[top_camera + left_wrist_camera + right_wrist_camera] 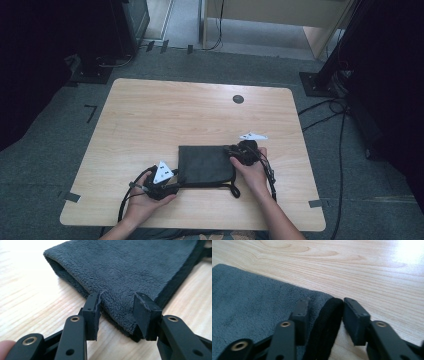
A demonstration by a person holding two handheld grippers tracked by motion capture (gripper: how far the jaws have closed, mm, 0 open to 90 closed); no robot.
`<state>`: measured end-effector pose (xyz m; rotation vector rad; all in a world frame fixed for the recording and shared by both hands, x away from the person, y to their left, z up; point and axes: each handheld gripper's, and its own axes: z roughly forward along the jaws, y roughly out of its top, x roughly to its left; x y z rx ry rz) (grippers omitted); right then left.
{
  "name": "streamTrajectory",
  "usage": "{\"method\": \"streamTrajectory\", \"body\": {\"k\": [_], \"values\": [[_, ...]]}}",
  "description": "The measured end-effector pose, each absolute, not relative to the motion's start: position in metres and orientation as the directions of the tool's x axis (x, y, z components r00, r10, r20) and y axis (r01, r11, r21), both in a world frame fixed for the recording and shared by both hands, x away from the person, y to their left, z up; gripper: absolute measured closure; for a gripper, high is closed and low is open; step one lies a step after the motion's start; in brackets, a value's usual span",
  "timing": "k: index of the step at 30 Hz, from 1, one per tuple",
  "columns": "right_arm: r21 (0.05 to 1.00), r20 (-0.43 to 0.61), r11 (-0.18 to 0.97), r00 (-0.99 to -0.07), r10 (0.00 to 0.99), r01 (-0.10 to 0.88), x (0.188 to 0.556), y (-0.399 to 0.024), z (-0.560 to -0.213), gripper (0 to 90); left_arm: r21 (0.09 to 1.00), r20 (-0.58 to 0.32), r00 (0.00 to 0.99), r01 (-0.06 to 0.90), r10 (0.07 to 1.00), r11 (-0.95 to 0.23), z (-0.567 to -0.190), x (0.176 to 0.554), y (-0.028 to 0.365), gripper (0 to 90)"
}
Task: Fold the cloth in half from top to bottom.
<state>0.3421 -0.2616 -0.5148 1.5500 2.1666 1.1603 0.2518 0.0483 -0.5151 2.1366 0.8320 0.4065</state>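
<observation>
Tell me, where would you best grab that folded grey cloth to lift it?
Probably at a corner of the grey cloth, coming in level from the side. It lies flat on the table, so only its edges offer a lip. The left gripper already straddles a near corner, jaws open.

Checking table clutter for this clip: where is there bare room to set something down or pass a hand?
The far half of the wooden table is bare, apart from a small dark round mark. The near middle is crowded: the folded dark grey cloth, the left gripper and right gripper at its corners.
</observation>
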Motion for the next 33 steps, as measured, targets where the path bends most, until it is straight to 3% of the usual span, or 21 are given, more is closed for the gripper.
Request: {"method": "streamTrajectory", "body": {"k": [3, 10, 21, 29, 31, 33], "values": [[0.725, 0.191, 0.176, -0.441, 0.877, 0.665, 0.343, -0.259, -0.513, 73.7, 0.767, 0.058, 0.726, 0.407, 0.685, -0.496, -0.515, 0.250, 0.043, 59.4], [0.753, 0.194, 0.151, -0.435, 0.879, 0.641, 0.352, -0.255, -0.518, 77.1, 0.761, 0.045, 0.704, 0.436, 0.709, -0.480, -0.516, 0.264, 0.044, 58.0], [0.746, 0.161, 0.113, -0.342, 0.926, 0.657, 0.398, -0.237, -0.515, 77.0, 0.765, 0.102, 0.589, 0.469, 0.802, -0.441, -0.516, 0.309, 0.041, 52.6], [0.755, 0.139, 0.090, -0.293, 0.946, 0.650, 0.432, -0.231, -0.514, 76.5, 0.761, 0.054, 0.518, 0.532, 0.854, -0.371, -0.515, 0.346, 0.037, 51.2], [0.752, 0.156, 0.075, -0.288, 0.945, 0.655, 0.435, -0.233, -0.514, 74.3, 0.762, 0.061, 0.524, 0.525, 0.849, -0.379, -0.515, 0.346, 0.037, 51.4], [0.751, 0.184, 0.049, -0.280, 0.942, 0.659, 0.436, -0.237, -0.515, 65.7, 0.772, 0.047, 0.531, 0.518, 0.846, -0.368, -0.515, 0.344, 0.039, 51.2]]}}
